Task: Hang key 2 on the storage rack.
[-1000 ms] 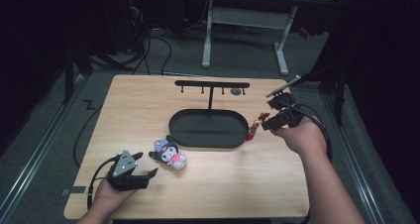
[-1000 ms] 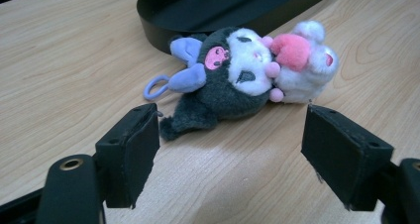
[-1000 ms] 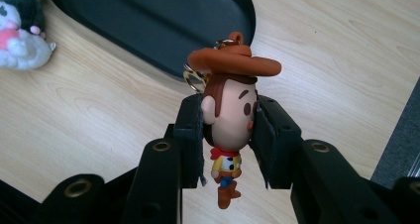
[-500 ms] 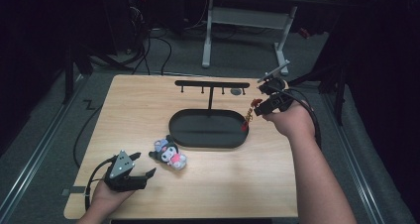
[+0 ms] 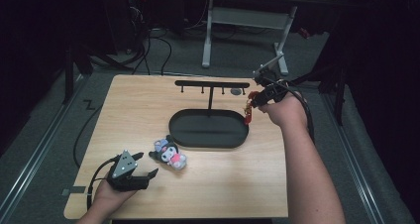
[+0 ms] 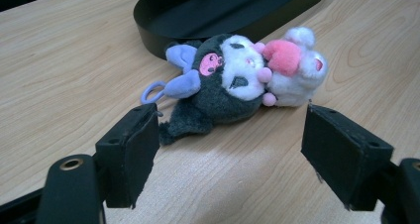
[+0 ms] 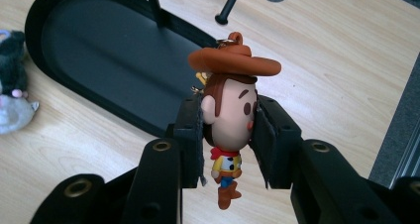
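A cowboy figure keychain with a brown hat is pinched by its head between the pads of my right gripper, held in the air over the table. From above, that right gripper hangs near the right end of the black oval tray, with the cowboy figure dangling from it. A dark plush toy with purple ears and a pink-white part lies on the wood near the tray. My left gripper rests open just short of the plush, nothing between its jaws.
A black T-shaped hanger stand with small hooks rises from the tray's back. The wooden table ends close to the right hand. A grey desk frame and cables lie on the floor beyond.
My right gripper has carried the cowboy figure away from me and a little left, toward the right end of the hanger bar. The left gripper and the plush have not moved.
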Demonstrator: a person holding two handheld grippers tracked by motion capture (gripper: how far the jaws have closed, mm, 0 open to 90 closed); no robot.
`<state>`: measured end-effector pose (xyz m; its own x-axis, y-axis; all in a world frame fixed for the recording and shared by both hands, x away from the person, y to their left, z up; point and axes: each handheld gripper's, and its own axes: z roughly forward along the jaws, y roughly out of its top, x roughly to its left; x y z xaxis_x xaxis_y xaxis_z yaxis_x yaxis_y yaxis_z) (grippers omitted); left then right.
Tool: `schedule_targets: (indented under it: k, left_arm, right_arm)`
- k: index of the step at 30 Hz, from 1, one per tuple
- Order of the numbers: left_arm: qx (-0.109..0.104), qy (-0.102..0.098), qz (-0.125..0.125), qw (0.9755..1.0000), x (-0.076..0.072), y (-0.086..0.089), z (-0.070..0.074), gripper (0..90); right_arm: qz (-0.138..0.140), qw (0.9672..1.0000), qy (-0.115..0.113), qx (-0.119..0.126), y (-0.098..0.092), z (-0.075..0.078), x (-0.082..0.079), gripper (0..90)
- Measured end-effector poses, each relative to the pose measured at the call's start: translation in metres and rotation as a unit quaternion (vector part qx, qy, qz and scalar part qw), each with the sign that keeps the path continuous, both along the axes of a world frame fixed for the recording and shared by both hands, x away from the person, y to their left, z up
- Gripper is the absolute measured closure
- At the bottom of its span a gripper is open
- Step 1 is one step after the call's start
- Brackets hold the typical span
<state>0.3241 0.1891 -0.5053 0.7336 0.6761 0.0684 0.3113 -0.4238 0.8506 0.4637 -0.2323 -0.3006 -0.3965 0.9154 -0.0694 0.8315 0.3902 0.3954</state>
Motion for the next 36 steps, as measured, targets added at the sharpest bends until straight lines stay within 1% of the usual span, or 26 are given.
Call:
schedule_targets:
  k: [1, 6, 8, 12, 15, 21, 25, 27, 30, 31, 32, 34, 36]
  left_arm:
    - [0.0, 0.0, 0.0, 1.0, 0.0, 0.0, 0.0, 23.1]
    - [-0.001, 0.0, -0.001, 1.0, 0.0, 0.0, 0.0, 23.1]
    - [-0.001, 0.0, 0.0, 1.0, 0.0, 0.0, 0.0, 23.1]
    - [-0.001, 0.0, 0.0, 1.0, 0.0, 0.0, 0.0, 23.1]
    - [-0.001, 0.0, 0.0, 1.0, 0.0, 0.001, 0.0, 23.1]
    - [-0.002, 0.0, 0.001, 1.0, 0.0, 0.001, 0.0, 23.1]
    - [-0.003, 0.0, 0.001, 1.0, -0.001, 0.002, 0.001, 23.1]
    - [-0.004, 0.0, 0.002, 1.0, 0.0, 0.002, 0.001, 23.1]
    - [-0.003, 0.002, 0.001, 1.0, 0.0, 0.002, 0.001, 23.1]
    - [-0.003, 0.003, 0.001, 1.0, 0.0, 0.002, 0.001, 23.1]
    - [-0.003, 0.004, 0.0, 1.0, 0.0, 0.002, 0.001, 23.1]
    - [-0.005, 0.002, 0.001, 1.0, 0.0, 0.001, 0.0, 23.1]
    - [-0.003, 0.004, -0.003, 1.0, -0.001, 0.001, 0.0, 23.1]
  right_arm:
    - [0.004, 1.0, -0.002, -0.001, 0.0, 0.0, 0.001, 66.5]
    - [0.004, 1.0, -0.006, 0.003, 0.005, 0.003, 0.008, 66.6]
    - [0.005, 0.9999, -0.011, 0.006, 0.007, 0.003, 0.012, 66.6]
    - [-0.003, 0.9999, -0.011, 0.0, 0.009, 0.004, 0.018, 66.6]
    - [-0.006, 0.9999, -0.016, -0.002, 0.01, 0.004, 0.023, 66.6]
    - [-0.009, 0.9998, -0.016, -0.002, 0.012, -0.001, 0.028, 66.6]
    - [-0.013, 0.9998, -0.013, -0.008, 0.012, -0.003, 0.03, 66.6]
    - [-0.014, 0.9998, -0.013, -0.004, 0.009, -0.005, 0.03, 66.6]
    - [-0.021, 0.9997, -0.011, -0.003, 0.004, -0.011, 0.029, 66.6]
    - [-0.024, 0.9996, -0.013, 0.001, 0.001, -0.013, 0.028, 66.6]
    - [-0.027, 0.9996, -0.011, 0.002, -0.001, -0.015, 0.028, 66.6]
    - [-0.028, 0.9996, -0.007, 0.003, -0.005, -0.023, 0.026, 66.6]
    - [-0.031, 0.9995, -0.004, 0.007, -0.008, -0.03, 0.025, 66.5]
